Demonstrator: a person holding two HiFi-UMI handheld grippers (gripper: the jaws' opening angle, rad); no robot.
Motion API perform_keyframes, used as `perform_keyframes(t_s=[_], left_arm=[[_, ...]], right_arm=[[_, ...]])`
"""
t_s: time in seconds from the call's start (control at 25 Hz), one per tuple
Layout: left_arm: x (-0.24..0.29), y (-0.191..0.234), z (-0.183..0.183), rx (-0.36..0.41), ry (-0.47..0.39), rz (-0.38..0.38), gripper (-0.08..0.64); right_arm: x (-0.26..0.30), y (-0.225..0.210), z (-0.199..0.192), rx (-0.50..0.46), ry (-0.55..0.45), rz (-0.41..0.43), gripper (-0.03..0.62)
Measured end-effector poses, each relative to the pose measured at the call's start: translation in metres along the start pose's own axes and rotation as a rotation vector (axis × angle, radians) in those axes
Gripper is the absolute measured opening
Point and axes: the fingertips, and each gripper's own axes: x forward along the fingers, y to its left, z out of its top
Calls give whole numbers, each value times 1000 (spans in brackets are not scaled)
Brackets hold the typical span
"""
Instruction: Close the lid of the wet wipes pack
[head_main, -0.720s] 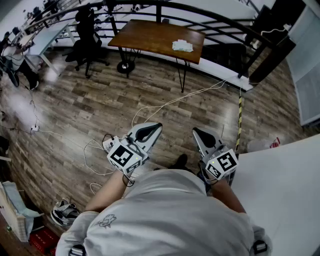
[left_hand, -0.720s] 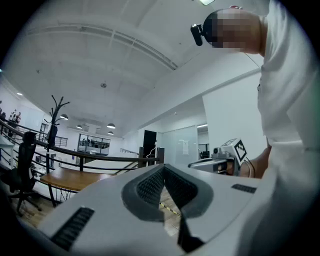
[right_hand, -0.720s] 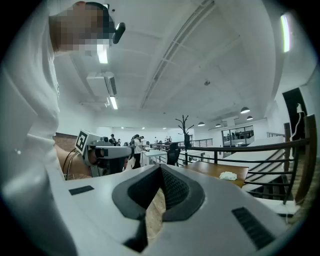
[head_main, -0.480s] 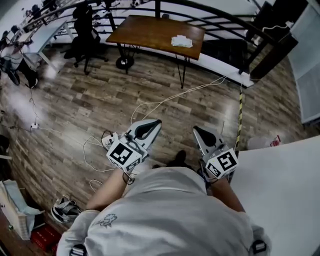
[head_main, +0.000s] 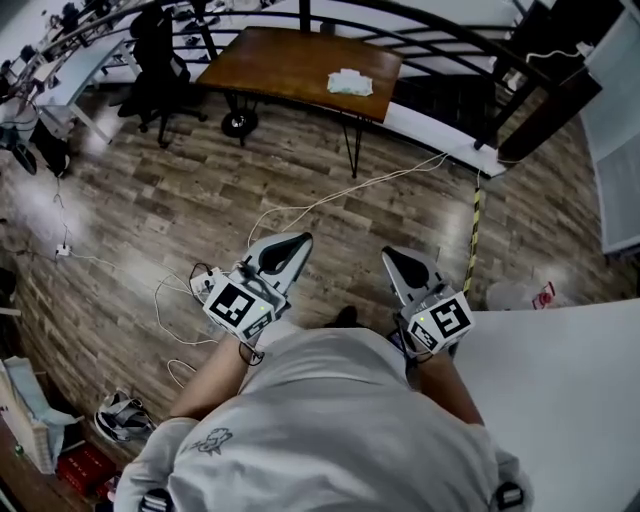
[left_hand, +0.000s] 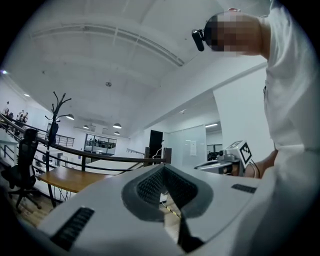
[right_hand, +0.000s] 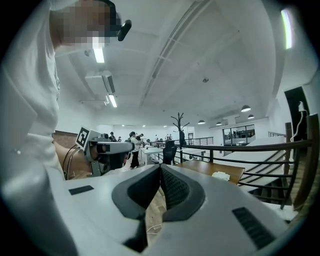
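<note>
The wet wipes pack (head_main: 350, 83) is a small pale packet lying on a brown wooden table (head_main: 270, 62) far ahead, across the wood floor. It also shows in the right gripper view as the pale pack (right_hand: 220, 176) on the table top (right_hand: 200, 167); its lid is too small to make out. I hold both grippers close to my body, pointing level toward the table and far from the pack. The left gripper (head_main: 298, 240) is shut with nothing in it, its tips meeting (left_hand: 163, 167). My right gripper (head_main: 388, 254) is likewise shut and empty (right_hand: 160, 166).
A black railing (head_main: 440, 40) runs behind the brown table. Pale cables (head_main: 330, 205) trail over the floor between me and the table. A white table (head_main: 570, 390) stands at my right, a yellow-black strip (head_main: 474, 235) beside it. A black office chair (head_main: 160, 60) stands left of the table.
Both grippers have drifted slightly up and left in the head view, and the table and floor have shifted with the camera. The jaws stay shut.
</note>
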Motion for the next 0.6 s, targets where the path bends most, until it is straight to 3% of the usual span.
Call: perform_keyframes(t_s=[0.28, 0.6], left_arm=[[64, -4, -3, 52, -20, 105, 12], [123, -2, -3, 19, -5, 65, 14]], right_arm=[[-8, -65, 0, 4, 1, 42, 34], [-13, -119, 3, 47, -11, 29, 34]])
